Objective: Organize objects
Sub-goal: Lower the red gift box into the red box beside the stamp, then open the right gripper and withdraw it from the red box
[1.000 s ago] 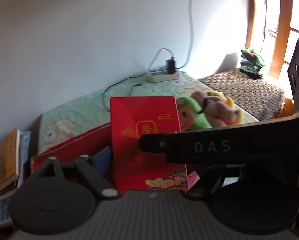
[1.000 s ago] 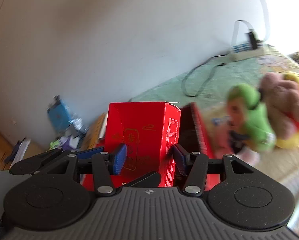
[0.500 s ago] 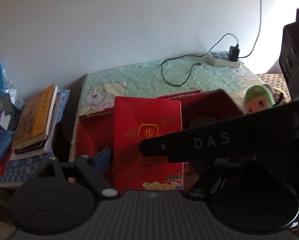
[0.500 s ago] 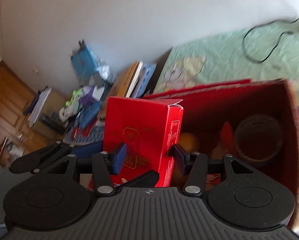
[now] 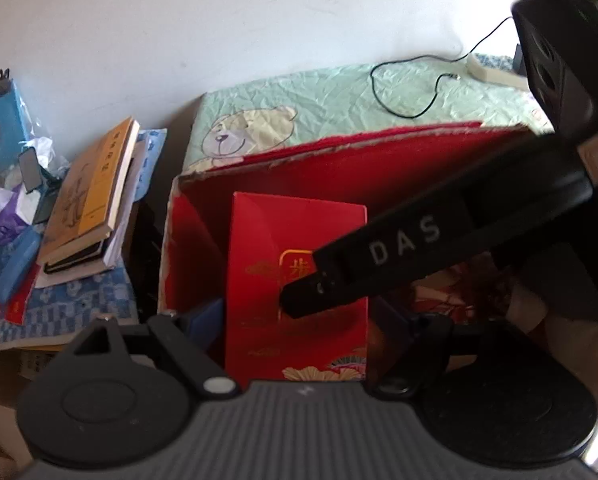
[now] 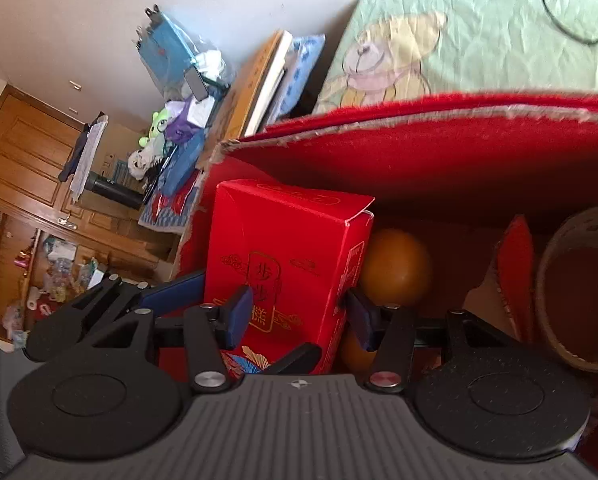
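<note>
Right wrist view: right tongs pinch the small red box by its two sides, box upright at the left end of the open red carton. Left tongs clamp the same box across its wide face. Orange ball and brown cup sit inside the carton, which rests on the bed; books stacked just left

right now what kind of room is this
Most likely a lived-in bedroom: a bear-print bedsheet against the wall, a stack of books on a cluttered side table, and wooden cupboard doors.
</note>
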`<state>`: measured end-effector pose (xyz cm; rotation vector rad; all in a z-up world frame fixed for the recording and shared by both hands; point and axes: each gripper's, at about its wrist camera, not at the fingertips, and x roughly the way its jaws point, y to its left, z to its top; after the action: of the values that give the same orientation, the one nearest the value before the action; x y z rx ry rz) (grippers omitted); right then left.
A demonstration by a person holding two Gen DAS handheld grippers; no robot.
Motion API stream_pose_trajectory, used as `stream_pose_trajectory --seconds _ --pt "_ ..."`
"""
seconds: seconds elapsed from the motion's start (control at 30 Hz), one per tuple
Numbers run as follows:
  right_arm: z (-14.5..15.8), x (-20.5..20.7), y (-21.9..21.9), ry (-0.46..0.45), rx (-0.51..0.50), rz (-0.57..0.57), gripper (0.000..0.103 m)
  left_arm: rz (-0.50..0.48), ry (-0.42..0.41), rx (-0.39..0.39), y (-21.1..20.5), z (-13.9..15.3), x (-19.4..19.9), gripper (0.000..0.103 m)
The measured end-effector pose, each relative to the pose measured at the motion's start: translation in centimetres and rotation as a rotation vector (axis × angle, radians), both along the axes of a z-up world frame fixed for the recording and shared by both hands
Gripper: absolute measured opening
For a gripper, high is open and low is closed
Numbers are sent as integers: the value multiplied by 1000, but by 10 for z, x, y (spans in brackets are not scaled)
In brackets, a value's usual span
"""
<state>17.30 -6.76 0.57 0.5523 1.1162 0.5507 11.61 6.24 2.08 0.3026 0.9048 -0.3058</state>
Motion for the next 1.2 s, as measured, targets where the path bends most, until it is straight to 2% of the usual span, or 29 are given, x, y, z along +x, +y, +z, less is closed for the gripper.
stream_pose_trajectory --seconds 0.1,0.2,0.37,0.57,0.9,1.2 --pt "-3 6 2 17 5 18 55 10 5 31 -1 -6 3 80" --pt "-7 9 4 25 13 6 55 22 43 29 1 -12 9 80" --pt "-22 16 -5 89 63 -25 55 11 57 25 2 -16 8 81" --pt "-31 15 -16 171 52 -88 54 -21 65 35 -6 -21 8 82" --pt "-13 4 -26 101 -50 -125 53 -44 47 71 -13 -26 11 87" --pt "13 -21 -44 -32 -199 -197 54 -60 42 77 -14 -29 10 88"
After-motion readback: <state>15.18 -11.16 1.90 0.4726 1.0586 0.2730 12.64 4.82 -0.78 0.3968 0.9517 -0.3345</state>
